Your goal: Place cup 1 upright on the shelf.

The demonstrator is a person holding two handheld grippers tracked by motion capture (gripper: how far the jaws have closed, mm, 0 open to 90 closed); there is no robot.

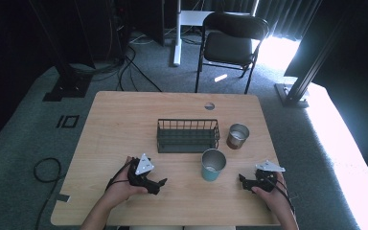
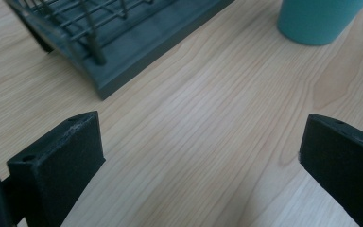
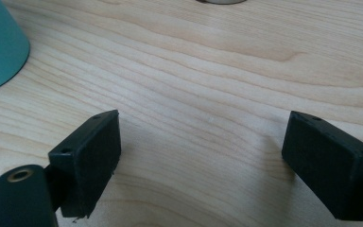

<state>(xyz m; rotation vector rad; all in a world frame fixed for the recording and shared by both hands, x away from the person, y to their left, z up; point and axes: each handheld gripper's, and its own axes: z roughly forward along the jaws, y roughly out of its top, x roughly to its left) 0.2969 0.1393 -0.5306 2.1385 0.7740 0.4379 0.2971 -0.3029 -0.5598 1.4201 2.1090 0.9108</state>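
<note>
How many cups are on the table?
2. The teal cup stands in front of the wire rack, between the two grippers. The brown cup stands just right of the rack. None looks hidden.

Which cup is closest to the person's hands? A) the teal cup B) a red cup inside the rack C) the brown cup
A: the teal cup stands on the table between the left gripper and the right gripper, while the brown cup sits farther back beside the rack.

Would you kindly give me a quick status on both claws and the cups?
Left claw, right claw: open, empty, low over the table. Teal metal cup upright between them, untouched. Nothing blocking.
</note>
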